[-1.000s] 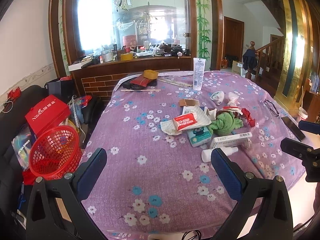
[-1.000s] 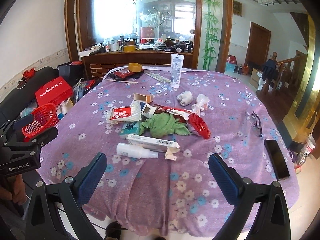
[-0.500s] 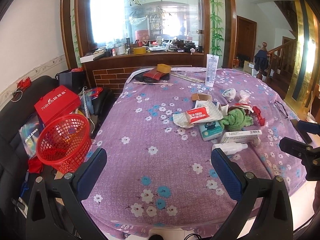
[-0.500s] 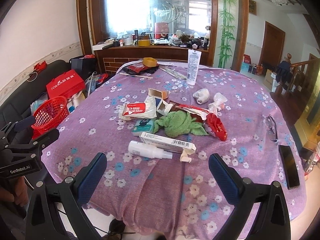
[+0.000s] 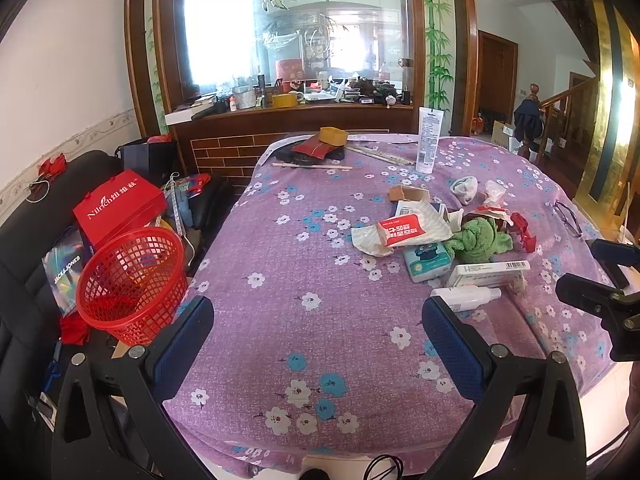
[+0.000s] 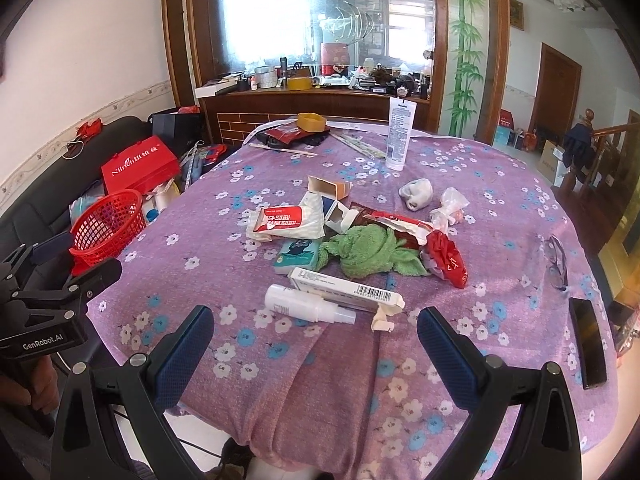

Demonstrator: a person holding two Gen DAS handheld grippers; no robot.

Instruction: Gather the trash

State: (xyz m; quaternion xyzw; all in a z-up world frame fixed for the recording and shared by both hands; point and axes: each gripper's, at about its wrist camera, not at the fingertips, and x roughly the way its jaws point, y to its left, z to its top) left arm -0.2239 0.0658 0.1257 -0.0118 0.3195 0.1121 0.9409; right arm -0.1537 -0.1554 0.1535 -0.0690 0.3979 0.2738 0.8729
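Both grippers wide, empty. Right gripper [image 6: 314, 338] low at 6 o'clock; trash pile mid-table at 12. White spray bottle [image 6: 306, 304] nearest: light, stiff, slick, so pinch body. Red basket [image 5: 130, 280] at 9, left gripper [image 5: 316, 334] beside.

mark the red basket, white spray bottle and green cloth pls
red basket [image 5: 132, 280], left wrist view, on its mesh wall.
white spray bottle [image 6: 298, 304], right wrist view, on the middle of its body.
green cloth [image 6: 368, 252], right wrist view, on the middle of the crumpled fabric.
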